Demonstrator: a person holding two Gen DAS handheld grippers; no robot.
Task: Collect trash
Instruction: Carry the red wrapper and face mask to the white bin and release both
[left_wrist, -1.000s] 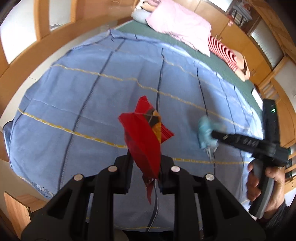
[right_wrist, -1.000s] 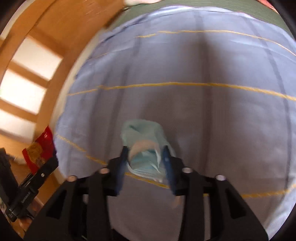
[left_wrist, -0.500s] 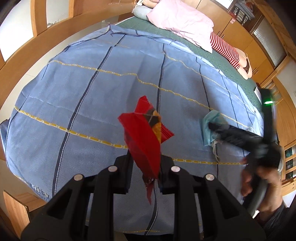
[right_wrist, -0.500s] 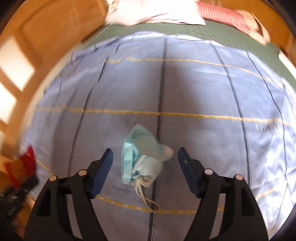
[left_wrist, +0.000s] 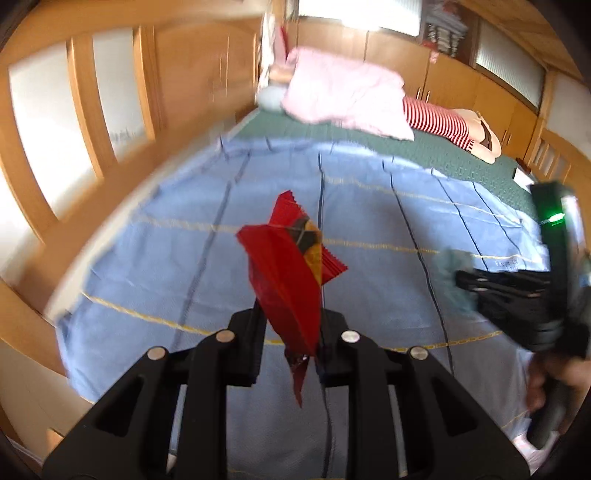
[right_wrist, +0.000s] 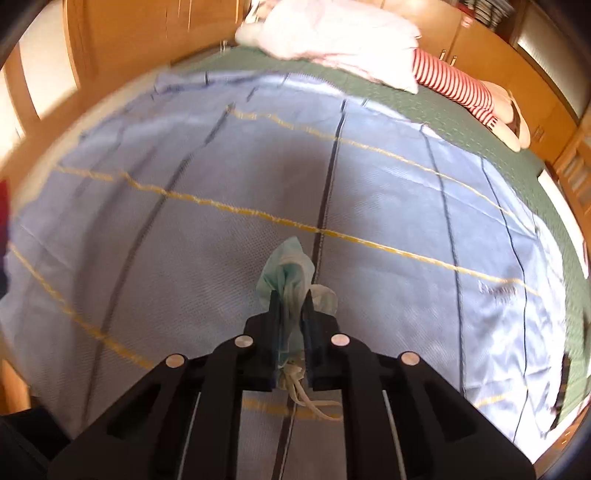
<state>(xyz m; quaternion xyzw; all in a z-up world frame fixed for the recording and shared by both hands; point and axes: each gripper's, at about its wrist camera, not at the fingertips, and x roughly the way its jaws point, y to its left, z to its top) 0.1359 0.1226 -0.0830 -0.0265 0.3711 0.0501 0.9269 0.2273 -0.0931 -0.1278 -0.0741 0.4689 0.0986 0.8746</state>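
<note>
My left gripper (left_wrist: 290, 328) is shut on a red snack wrapper (left_wrist: 288, 273) and holds it above the blue striped bedspread (left_wrist: 166, 258). My right gripper (right_wrist: 291, 302) is shut on a crumpled light-green face mask (right_wrist: 290, 273), whose white ear loops hang below the fingers. The right gripper also shows in the left wrist view (left_wrist: 509, 291), at the right, with the mask (left_wrist: 452, 273) blurred at its tip.
A pink quilt (left_wrist: 343, 96) and a red-and-white striped plush toy (left_wrist: 443, 122) lie at the head of the bed on a green cover (left_wrist: 424, 155). Wooden wardrobes and panelled doors (left_wrist: 110, 103) surround the bed. The bedspread (right_wrist: 388, 206) fills the right wrist view.
The right gripper was open around the mask half a second ago and has now closed on it. Both grippers have tilted up, so more of the room shows.
</note>
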